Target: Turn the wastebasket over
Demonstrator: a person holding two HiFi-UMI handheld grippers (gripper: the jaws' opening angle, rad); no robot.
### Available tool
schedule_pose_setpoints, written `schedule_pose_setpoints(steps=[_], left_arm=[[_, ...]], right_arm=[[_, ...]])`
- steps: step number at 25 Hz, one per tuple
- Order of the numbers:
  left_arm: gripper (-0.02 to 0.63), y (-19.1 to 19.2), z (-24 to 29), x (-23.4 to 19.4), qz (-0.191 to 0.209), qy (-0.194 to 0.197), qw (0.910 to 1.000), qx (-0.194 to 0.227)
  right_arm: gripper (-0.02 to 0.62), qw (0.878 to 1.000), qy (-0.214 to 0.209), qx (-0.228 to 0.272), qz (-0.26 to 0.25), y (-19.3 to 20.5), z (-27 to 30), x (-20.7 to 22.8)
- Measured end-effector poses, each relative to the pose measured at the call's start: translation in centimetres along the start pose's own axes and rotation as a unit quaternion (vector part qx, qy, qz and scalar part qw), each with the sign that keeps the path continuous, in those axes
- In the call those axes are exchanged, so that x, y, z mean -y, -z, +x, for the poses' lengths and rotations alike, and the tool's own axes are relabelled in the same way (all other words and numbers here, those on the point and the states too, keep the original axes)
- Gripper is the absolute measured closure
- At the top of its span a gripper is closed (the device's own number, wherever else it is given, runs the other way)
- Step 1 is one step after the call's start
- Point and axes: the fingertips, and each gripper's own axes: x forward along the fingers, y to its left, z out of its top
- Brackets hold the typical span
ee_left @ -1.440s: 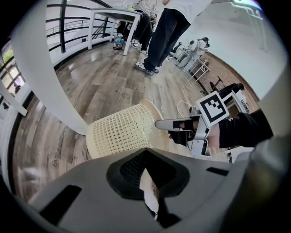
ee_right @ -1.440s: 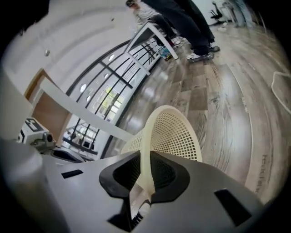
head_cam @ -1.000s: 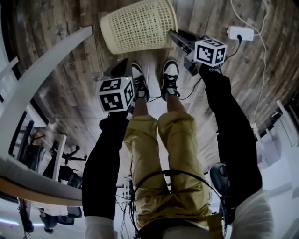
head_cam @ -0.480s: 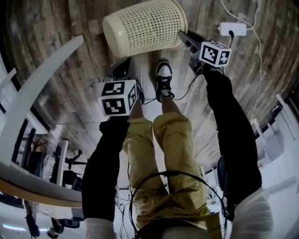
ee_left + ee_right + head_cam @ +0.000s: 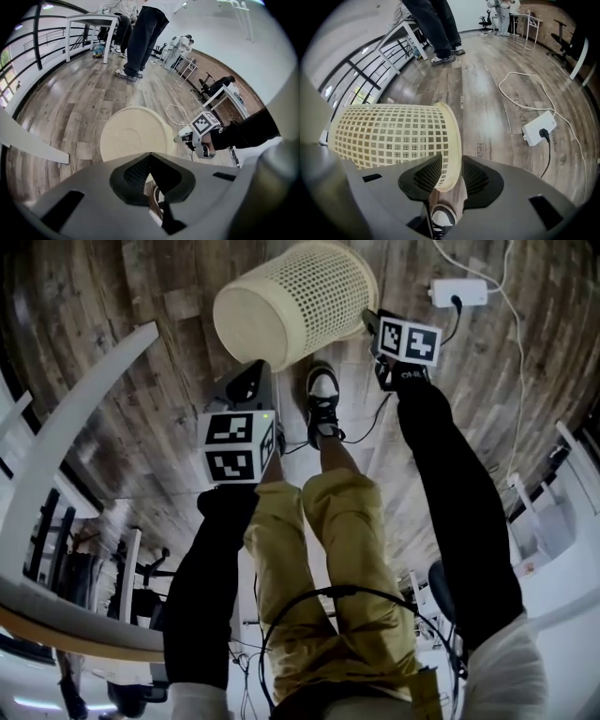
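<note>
right jaws mid-opening, perhaps loose, astride wastebasket rim [image 5: 451,140]

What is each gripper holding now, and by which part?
Left gripper: nothing. The rim of the wastebasket lies between the jaws of the right gripper, which have just been opening and seem not to press it.

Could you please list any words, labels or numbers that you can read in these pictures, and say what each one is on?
No text reads with certainty.
Print on the floor beside the wastebasket: too blurred.
White lettering below the marker cube near the wastebasket: too small.
That cube and the left marker cube: square patterns, no letters.
</note>
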Motion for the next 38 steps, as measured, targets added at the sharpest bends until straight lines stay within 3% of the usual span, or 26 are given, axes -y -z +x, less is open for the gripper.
schedule_pose_setpoints(steps=[3,9,12,16,21,25,29,32,38], left_arm=[[0.604,0.0,0.7,-0.2,-0.002,0.0,1.0,-0.003],[0.604,0.1,1.4,-1.7,-0.02,-0.003,0.9998,-0.001],[0.604,-0.5,1.6,-1.7,-0.008,0.006,0.9999,0.006],[0.604,-1.1,2.3,-0.8,0.007,0.018,0.9998,0.007],[0.604,-1.3,3.6,1.1,0.034,0.036,0.9987,-0.009],[0.604,-0.4,5.2,2.8,0.068,0.046,0.9961,-0.033],[0.604,2.2,7.1,1.4,0.055,0.012,0.9957,-0.074],[0.606,2.7,7.6,0.7,0.039,0.02,0.9966,-0.07],[0.606,3.0,7.9,1.0,0.068,0.016,0.9943,-0.081]], right_arm=[[0.466,1.0,0.011,-0.013,0.004,0.7,0.8,-0.5],[0.466,1.0,-0.007,-0.025,0.003,1.6,1.8,-2.8],[0.462,0.999,0.002,-0.034,-0.006,2.1,1.9,-2.8],[0.397,0.999,0.025,-0.041,-0.014,2.7,1.4,-2.0],[0.373,0.999,0.051,-0.011,0.0,1.9,-0.5,-0.6],[0.373,0.999,0.036,0.016,-0.032,0.7,-2.3,-0.9],[0.373,0.998,0.018,0.032,-0.059,-0.6,-3.2,-1.4],[0.373,0.997,0.001,0.041,-0.063,-1.3,-3.5,-2.6],[0.373,0.994,-0.013,0.044,-0.102,-1.5,-4.3,-4.6]])
